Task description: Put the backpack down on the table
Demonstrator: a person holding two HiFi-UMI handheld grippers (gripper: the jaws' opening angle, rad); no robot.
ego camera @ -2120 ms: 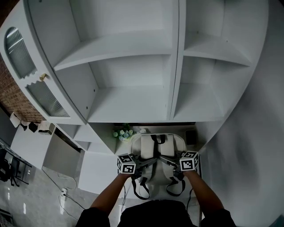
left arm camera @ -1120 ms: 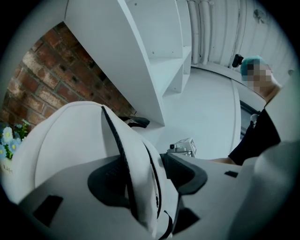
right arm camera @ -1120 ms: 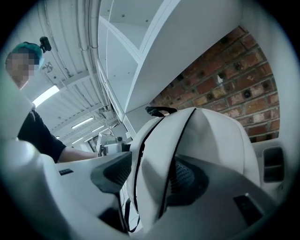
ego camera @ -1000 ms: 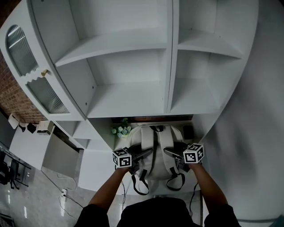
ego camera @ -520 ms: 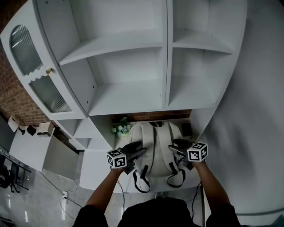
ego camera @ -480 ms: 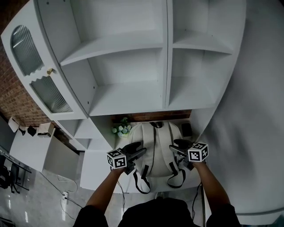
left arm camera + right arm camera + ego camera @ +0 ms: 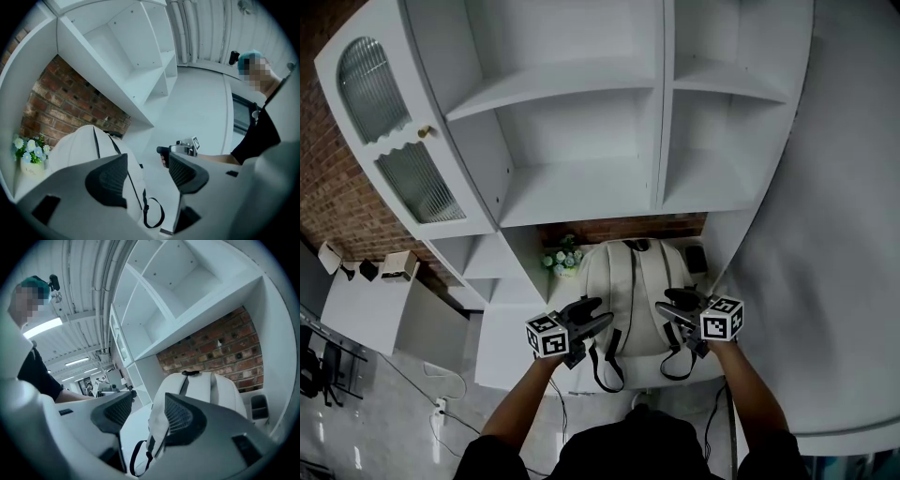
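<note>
On the white desk, tucked into the nook under the shelves, the cream-white fabric backpack is standing upright with its back panel and shoulder straps facing near. Its top handle is up against the red brick wall at the far side. The black-edged strap ends hang loose off the near edge of the desk.

The left gripper sits just off the pack's left side. Its jaws have just been opening and they're spread wide now, with nothing between the pads. The right gripper is just off the right side, also spread apart and not pinching anything; the pack's edge only shows behind its jaws.

Left of the pack there's a little white pot of pale flowers, and on the right a small dark container, both near the brick. Above all that is the big white open shelf unit.
</note>
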